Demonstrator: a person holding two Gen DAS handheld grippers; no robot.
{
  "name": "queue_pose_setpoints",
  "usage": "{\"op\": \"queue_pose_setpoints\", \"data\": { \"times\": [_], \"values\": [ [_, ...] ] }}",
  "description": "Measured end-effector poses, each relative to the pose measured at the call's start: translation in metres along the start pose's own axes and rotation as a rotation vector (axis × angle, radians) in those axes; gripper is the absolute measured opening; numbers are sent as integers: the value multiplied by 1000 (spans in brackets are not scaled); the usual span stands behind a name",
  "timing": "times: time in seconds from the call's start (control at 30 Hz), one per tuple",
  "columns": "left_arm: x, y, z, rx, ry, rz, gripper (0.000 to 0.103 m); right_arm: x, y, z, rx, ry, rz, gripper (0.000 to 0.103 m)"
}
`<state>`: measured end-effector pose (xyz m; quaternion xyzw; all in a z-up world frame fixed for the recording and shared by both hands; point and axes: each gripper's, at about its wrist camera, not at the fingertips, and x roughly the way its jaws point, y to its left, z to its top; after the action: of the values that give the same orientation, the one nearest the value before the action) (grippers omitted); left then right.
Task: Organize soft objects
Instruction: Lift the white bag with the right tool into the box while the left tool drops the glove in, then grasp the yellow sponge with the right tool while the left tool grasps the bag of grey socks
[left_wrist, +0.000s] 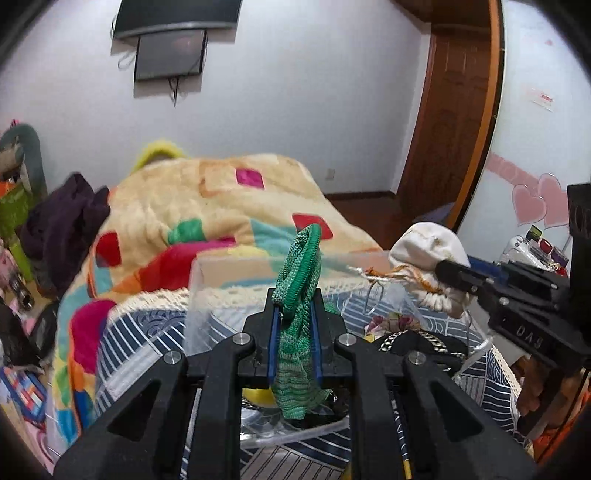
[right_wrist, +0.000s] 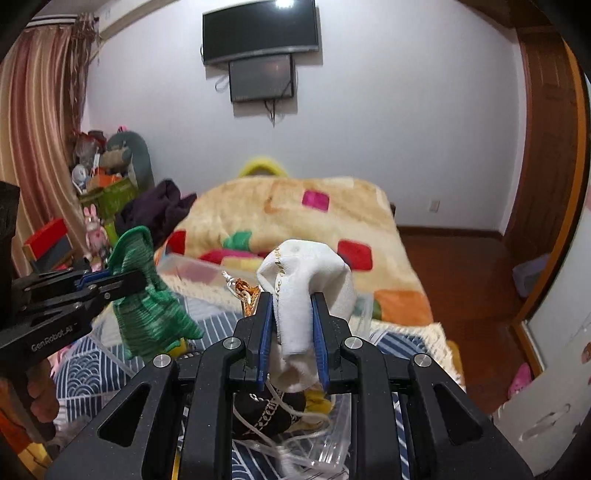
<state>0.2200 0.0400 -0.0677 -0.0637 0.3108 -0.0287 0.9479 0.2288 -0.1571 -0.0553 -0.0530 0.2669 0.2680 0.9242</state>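
Green knitted cloth hangs pinched between the blue-padded fingers of the left gripper, raised above a clear plastic box on the bed. Its top loops over the fingertips and its lower end droops behind the gripper body, so the full shape is hard to read. From the right wrist view the same cloth bulges out on both sides of the clamped left gripper.

To its right, the right gripper is clenched on a white fabric pouch, also held up over the box. An orange cord and a metal ring dangle beside the pouch; where they attach is hidden. In the left wrist view the pouch shows beyond the right gripper, whose fingertips are buried in the fabric.

Inside the box, mostly hidden under the grippers, lie a black item with a chain pattern and something yellow, both cut off. A fleece blanket with coloured squares covers the bed behind, and a dark purple garment lies bunched at its left edge.
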Motion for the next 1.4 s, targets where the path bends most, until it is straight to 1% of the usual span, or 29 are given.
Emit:
{"op": "queue_pose_setpoints", "data": {
  "times": [0.2,0.4,0.5,0.53,0.6,0.67,0.7,0.77,0.8,0.87,0.9,0.97,1.03,1.07,1.1,1.13,1.17,1.23,1.3,1.4],
  "values": [
    [22,-2,-8,22,59,28,14,19,-5,-8,0,97,11,19],
    [31,1,-12,15,103,36,15,30,-8,-14,19,161,36,19],
    [31,1,-14,27,114,35,24,30,-8,-14,25,172,49,22],
    [31,1,-14,30,118,31,29,28,-8,-14,26,173,48,22],
    [28,0,-16,36,123,24,34,28,-7,-13,20,176,35,23],
    [23,-2,-17,50,120,17,41,26,-7,-12,19,176,25,27],
    [21,-3,-17,53,118,13,43,23,-8,-12,24,171,24,29],
    [14,-4,-18,59,111,-6,50,17,-9,-11,30,157,32,41],
    [8,-5,-18,59,107,-23,50,13,-9,-11,27,142,29,44],
    [-1,-7,-17,63,97,-33,51,4,-6,-9,11,113,13,52],
    [-7,-8,-16,69,89,-37,54,0,-4,-9,1,99,7,54],
    [-20,-10,-15,77,63,-38,66,-10,0,-7,-12,71,0,65],
    [-34,-12,-15,88,34,-32,73,-19,4,-5,-12,38,4,72],
    [-44,-14,-15,99,20,-27,77,-22,6,-5,-14,25,6,73],
    [-51,-15,-16,105,9,-25,78,-28,9,-4,-18,5,6,75],
    [-54,-15,-16,107,3,-23,81,-32,11,-3,-22,-8,6,80],
    [-60,-15,-17,111,-3,-19,88,-37,13,-3,-27,-22,4,83],
    [-71,-13,-22,107,-13,-7,98,-44,18,-3,-36,-46,1,83],
    [-78,-10,-29,97,-14,-6,99,-49,23,-5,-48,-56,16,83],
    [-83,-6,-42,86,16,9,99,-55,28,-14,-53,-64,39,84]
  ]
}}
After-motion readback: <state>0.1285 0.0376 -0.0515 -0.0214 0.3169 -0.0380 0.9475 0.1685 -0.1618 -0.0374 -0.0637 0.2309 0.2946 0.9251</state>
